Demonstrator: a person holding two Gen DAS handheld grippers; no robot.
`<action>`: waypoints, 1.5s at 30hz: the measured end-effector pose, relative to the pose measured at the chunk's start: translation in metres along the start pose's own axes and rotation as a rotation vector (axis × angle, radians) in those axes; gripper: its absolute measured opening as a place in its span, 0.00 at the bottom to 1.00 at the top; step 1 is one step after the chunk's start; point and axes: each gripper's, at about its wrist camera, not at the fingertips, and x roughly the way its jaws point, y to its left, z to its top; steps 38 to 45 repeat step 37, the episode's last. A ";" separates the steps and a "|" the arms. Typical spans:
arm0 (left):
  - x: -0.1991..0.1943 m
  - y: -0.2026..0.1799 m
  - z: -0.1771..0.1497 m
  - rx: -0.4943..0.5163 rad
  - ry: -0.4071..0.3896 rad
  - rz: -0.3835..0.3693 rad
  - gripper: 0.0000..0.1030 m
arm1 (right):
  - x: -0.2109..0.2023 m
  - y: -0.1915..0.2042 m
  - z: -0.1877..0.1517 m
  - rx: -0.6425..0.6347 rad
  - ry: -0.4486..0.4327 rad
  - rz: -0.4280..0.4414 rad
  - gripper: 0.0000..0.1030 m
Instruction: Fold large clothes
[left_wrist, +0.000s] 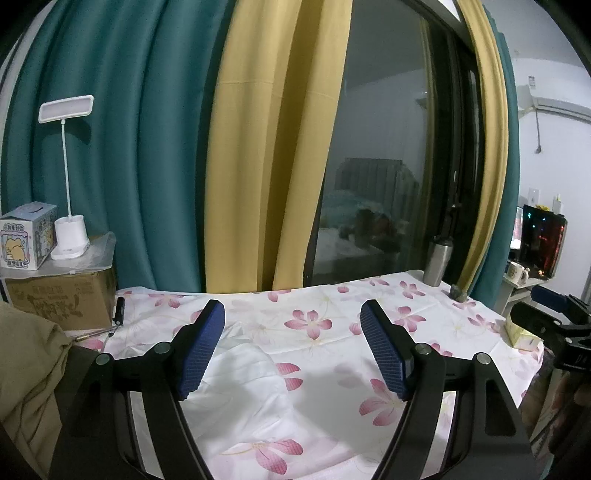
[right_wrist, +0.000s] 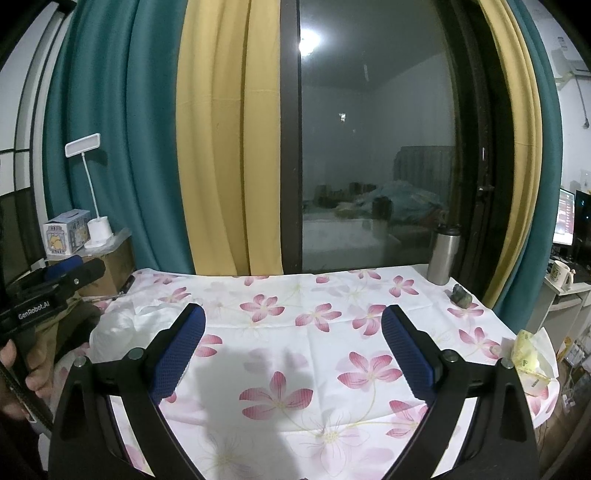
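Observation:
A white garment (left_wrist: 240, 384) lies bunched on the left part of the table, on a white cloth with pink flowers (left_wrist: 406, 321). It shows in the right wrist view (right_wrist: 122, 325) at the table's left edge. My left gripper (left_wrist: 291, 314) is open and empty, just above the garment. My right gripper (right_wrist: 293, 317) is open and empty above the flowered cloth (right_wrist: 314, 369), to the right of the garment. The right gripper shows at the right edge of the left wrist view (left_wrist: 554, 306). The left gripper shows at the left edge of the right wrist view (right_wrist: 62, 277).
A steel tumbler (right_wrist: 443, 254) and a small dark figurine (right_wrist: 460, 295) stand at the back right. A yellow tissue pack (right_wrist: 528, 362) lies at the right edge. A cardboard box (left_wrist: 62, 299) with a desk lamp (left_wrist: 68, 236) stands at the left. Curtains and a window lie behind.

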 end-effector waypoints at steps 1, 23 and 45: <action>0.000 0.000 0.000 0.002 0.001 -0.002 0.77 | 0.000 0.000 0.000 0.000 0.000 -0.001 0.93; 0.003 0.001 -0.003 0.015 0.015 -0.006 0.77 | 0.007 0.003 -0.003 0.006 0.022 -0.002 0.93; 0.004 0.001 -0.002 0.016 0.019 -0.007 0.76 | 0.011 0.004 -0.004 0.003 0.036 0.000 0.93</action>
